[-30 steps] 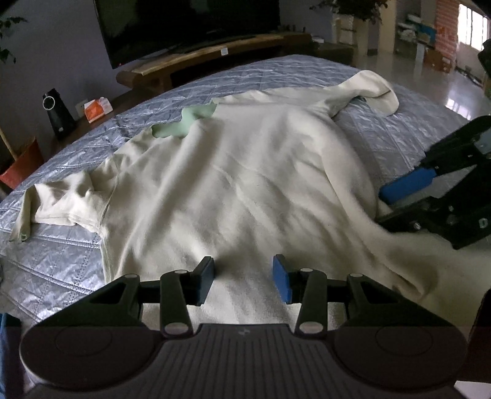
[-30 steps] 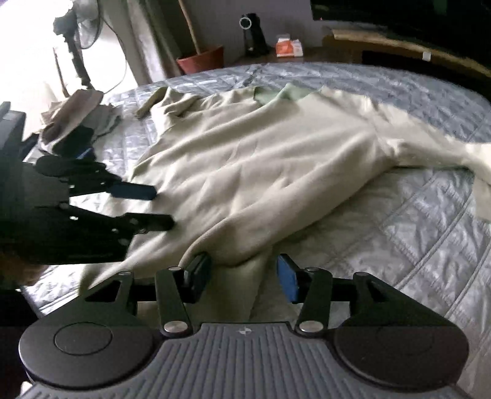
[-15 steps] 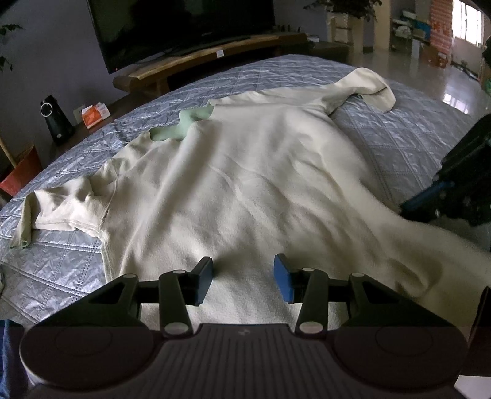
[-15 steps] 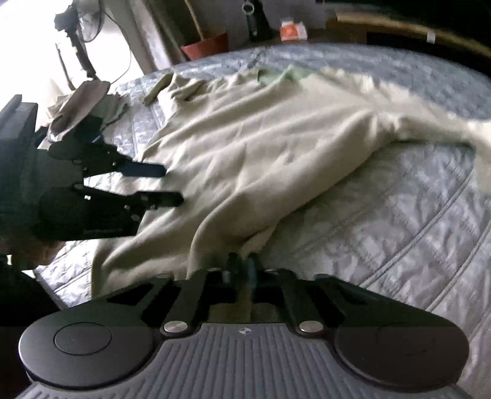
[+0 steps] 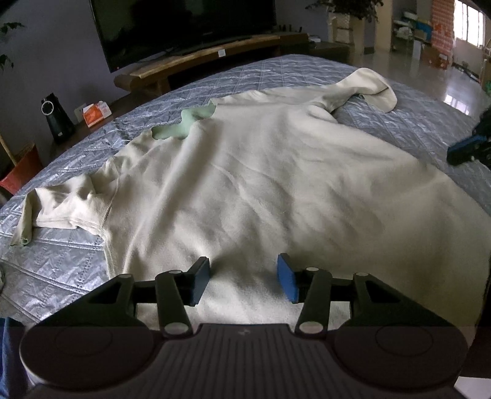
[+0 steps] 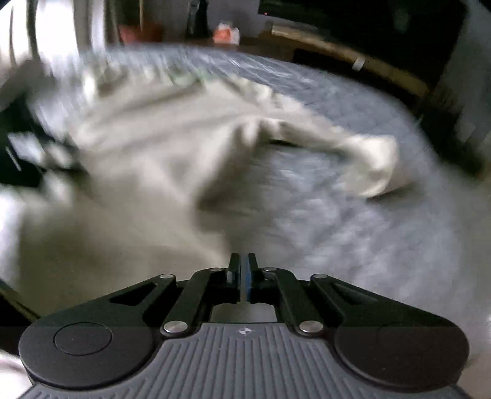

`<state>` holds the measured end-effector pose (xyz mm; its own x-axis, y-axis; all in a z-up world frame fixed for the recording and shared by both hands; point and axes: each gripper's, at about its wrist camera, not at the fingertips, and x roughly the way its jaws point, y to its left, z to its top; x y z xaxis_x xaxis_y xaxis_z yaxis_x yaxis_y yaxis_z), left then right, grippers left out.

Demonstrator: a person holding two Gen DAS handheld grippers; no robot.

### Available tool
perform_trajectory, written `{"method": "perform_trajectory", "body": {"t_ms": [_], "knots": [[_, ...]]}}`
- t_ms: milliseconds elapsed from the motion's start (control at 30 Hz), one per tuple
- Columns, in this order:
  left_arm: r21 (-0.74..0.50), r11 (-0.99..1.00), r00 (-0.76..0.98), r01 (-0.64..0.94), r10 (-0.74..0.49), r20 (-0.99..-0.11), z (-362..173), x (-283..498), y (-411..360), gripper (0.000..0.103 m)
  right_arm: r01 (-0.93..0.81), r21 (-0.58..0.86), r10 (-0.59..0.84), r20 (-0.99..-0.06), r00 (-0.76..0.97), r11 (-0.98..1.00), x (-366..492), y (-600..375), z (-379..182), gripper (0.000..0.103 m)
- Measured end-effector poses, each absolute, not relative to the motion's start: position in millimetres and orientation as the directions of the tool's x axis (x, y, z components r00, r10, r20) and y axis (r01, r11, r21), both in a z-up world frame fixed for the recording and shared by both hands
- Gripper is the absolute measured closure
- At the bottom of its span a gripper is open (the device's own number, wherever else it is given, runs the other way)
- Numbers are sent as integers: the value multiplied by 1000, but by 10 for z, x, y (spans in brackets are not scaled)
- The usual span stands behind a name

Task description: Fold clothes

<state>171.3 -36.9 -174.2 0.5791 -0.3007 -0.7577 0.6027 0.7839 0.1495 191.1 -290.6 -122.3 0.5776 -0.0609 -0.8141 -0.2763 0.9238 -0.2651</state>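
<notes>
A cream sweatshirt [image 5: 260, 184] lies spread on the grey quilted bed cover [image 5: 61, 261], its green neck lining [image 5: 184, 125] towards the far side. One sleeve [image 5: 61, 205] is bunched at the left, the other [image 5: 368, 89] at the far right. My left gripper [image 5: 242, 276] hovers over the near hem, jaws opening, nothing between them. My right gripper [image 6: 242, 264] has its jaws almost together and just starting to part. The blurred sweatshirt [image 6: 122, 184] edge runs up to its tips. In the left wrist view the right gripper [image 5: 451, 153] sits at the garment's right edge.
Beyond the bed stand a large dark TV [image 5: 184, 24] on a low wooden bench [image 5: 199, 61], a black speaker [image 5: 56, 119], an orange tissue box [image 5: 96, 113] and a red pot [image 5: 18, 172]. Shiny floor [image 5: 445, 86] lies to the right.
My right gripper closed on the sweatshirt's right hem and swung out to the right, and the fold there is pulled flat. My left gripper stayed put, jaws slightly wider.
</notes>
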Motion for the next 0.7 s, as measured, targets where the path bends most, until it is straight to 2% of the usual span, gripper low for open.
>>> {"method": "perform_trajectory", "body": {"t_ms": [33, 133, 200, 300, 333, 400, 433, 467, 567, 700], "knots": [[151, 783, 579, 603, -301, -758, -1743, 1712, -369, 57, -284, -318, -105, -811, 575, 905, 1907, -2876, -1260, 92], [144, 787, 576, 599, -300, -760, -1744, 1709, -374, 57, -241, -191, -21, -823, 568, 952, 1908, -2995, -1204, 92], [126, 794, 568, 595, -304, -765, -1738, 1731, -352, 55, -225, -177, -17, -818, 575, 958, 1933, -3011, -1187, 90], [103, 804, 560, 585, -308, -769, -1729, 1772, -305, 54, -382, -89, 162, -801, 576, 920, 1872, -2823, -1042, 87], [100, 811, 563, 576, -305, -768, -1723, 1791, -283, 55, -469, -92, 225, -785, 577, 878, 1797, -2670, -960, 82], [90, 830, 574, 550, -297, -763, -1702, 1830, -234, 55, -619, -112, 334, -760, 557, 777, 1637, -2343, -827, 65], [85, 839, 579, 537, -294, -761, -1692, 1850, -209, 57, -681, -122, 380, -753, 538, 722, 1556, -2171, -777, 48], [78, 848, 584, 524, -291, -758, -1678, 1868, -183, 58, -725, -110, 416, -756, 505, 680, 1495, -1996, -759, 45], [55, 875, 607, 481, -286, -741, -1625, 1902, -80, 58, -805, -78, 474, -773, 421, 588, 1365, -1573, -822, 47], [44, 913, 635, 405, -246, -732, -1597, 1950, 69, 58, -860, -147, 413, -829, 377, 489, 1234, -1123, -1120, 51]]}}
